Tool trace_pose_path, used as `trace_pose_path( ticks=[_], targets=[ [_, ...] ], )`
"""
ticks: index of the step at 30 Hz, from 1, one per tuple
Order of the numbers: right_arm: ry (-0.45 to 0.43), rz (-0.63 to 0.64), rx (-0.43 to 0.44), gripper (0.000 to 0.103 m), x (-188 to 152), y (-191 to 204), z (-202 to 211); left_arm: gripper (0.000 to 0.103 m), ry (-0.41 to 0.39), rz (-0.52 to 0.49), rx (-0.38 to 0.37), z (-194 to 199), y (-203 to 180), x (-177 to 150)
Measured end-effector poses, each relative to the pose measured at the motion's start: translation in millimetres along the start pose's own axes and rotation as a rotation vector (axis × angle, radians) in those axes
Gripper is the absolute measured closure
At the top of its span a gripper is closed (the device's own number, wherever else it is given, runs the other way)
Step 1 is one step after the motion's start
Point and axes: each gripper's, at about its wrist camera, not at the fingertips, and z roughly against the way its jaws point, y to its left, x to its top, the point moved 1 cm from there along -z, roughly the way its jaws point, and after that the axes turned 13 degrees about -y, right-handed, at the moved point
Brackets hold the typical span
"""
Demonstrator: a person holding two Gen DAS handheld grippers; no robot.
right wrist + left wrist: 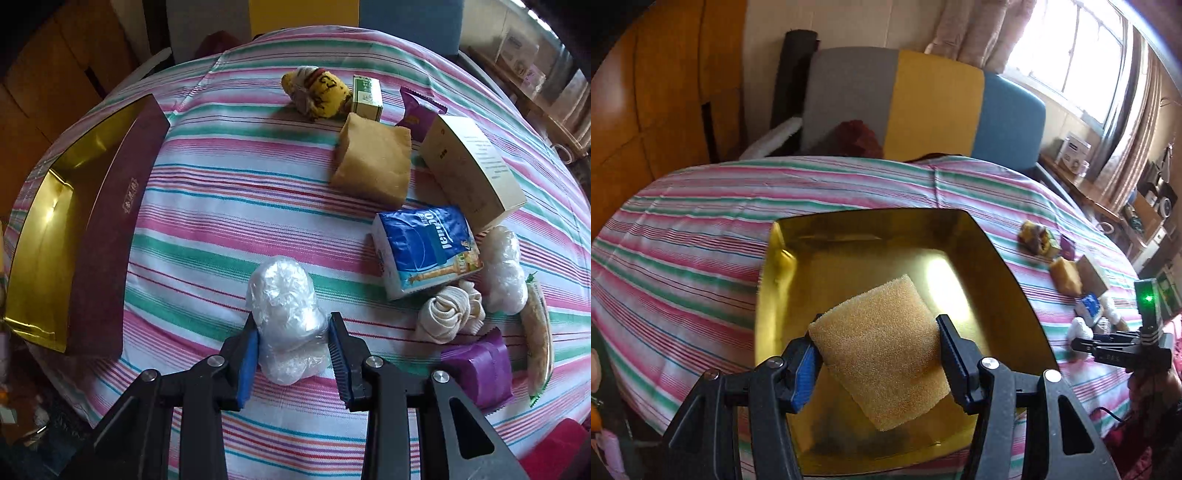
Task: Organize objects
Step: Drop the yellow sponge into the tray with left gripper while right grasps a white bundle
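The big gold box [783,258] is almost empty. A yellow sponge [882,354] is squeezed by the left gripper [877,365] above it. A plastic bundle [286,317] is pinched by the right gripper [291,354]. Many things are left at 2 o'clock on the striped cloth [229,192].

From the left wrist we look down, close, into the gold-lined box [886,236], facing the window [1071,48]. From the right wrist we look low across the striped worktop [221,229] at the scattered items. Both views share that box [44,221] and the tan sponge block [1065,280] [373,166].
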Motion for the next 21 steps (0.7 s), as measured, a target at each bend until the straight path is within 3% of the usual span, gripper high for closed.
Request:
trace_pose_path(
  ticks=[3,13,21],
  targets=[
    [-0.025,-0.009,-0.001,0.067,-15.4,-9.3,1.2,0.044,-0.009,-0.005,0.026,0.3,7.7,0.9],
    [-0.05,-0.004,-0.023,0.067,-16.4,-25.9,5.5,0.044,0.028,-0.008,0.065,-20.9,18.3,-3.0],
    [-0.056,0.005,-0.031,0.067,-23.1,0.2,12.0,0.044,0.11,0.02,0.081,-66.1,40.1,0.2]
  ],
)
